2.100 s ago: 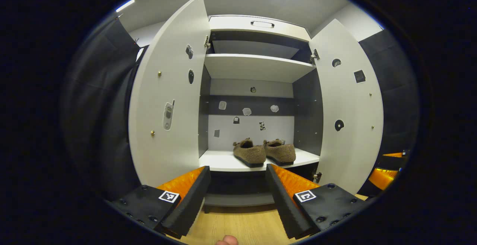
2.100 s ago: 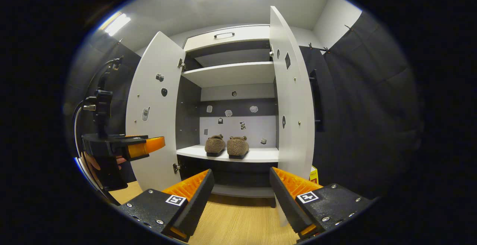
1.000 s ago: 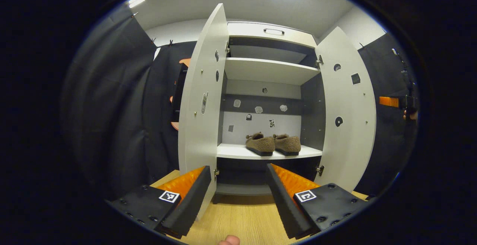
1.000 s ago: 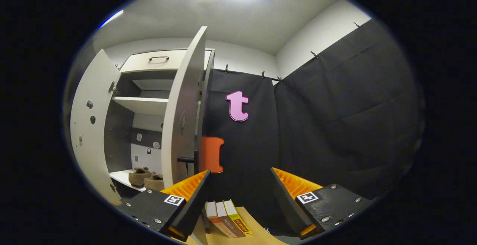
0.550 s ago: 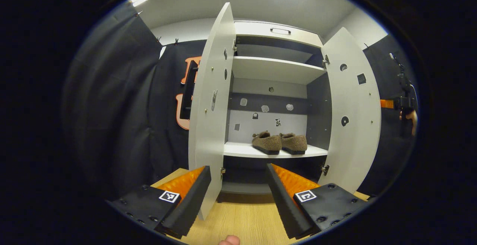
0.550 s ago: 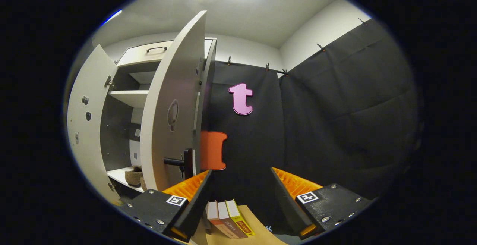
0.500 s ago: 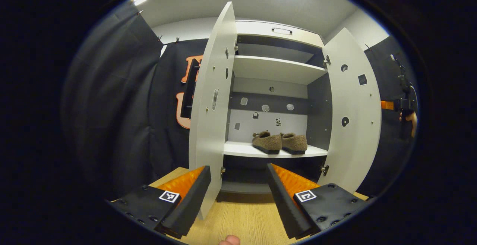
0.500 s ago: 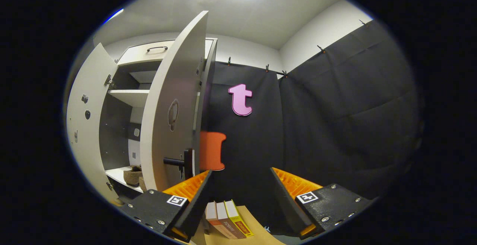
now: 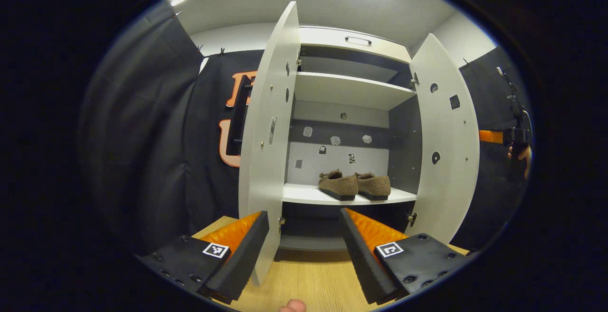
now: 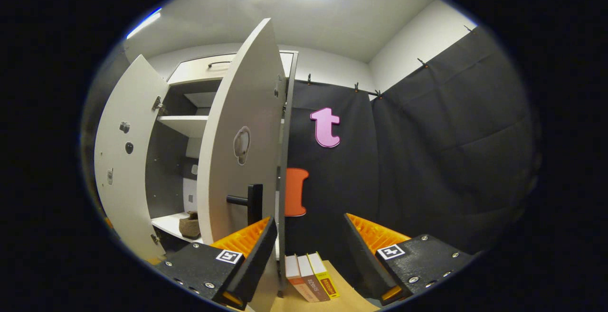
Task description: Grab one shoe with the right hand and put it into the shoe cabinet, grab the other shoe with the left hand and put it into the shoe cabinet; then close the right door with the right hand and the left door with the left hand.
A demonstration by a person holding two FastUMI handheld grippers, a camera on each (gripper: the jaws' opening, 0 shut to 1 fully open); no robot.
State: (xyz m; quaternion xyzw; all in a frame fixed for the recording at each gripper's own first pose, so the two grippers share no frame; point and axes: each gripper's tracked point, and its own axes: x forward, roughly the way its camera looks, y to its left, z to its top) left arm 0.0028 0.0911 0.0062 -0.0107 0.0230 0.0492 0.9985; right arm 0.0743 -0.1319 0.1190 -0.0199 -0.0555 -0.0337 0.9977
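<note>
On the lower white shelf of the shoe cabinet (image 9: 349,89), two fuzzy brown shoes (image 9: 354,184) side by side, flat left door (image 9: 266,131) and right door (image 9: 449,136) swung wide, left gripper (image 9: 304,250) and right gripper (image 10: 306,255) both spread apart, empty, right one beside the door's black bar handle (image 10: 251,203), books (image 10: 311,271) below.

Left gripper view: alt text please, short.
An open shoe cabinet, both doors wide, with two brown shoes side by side on its lower shelf. The left gripper is open in front, above the wooden floor.
</note>
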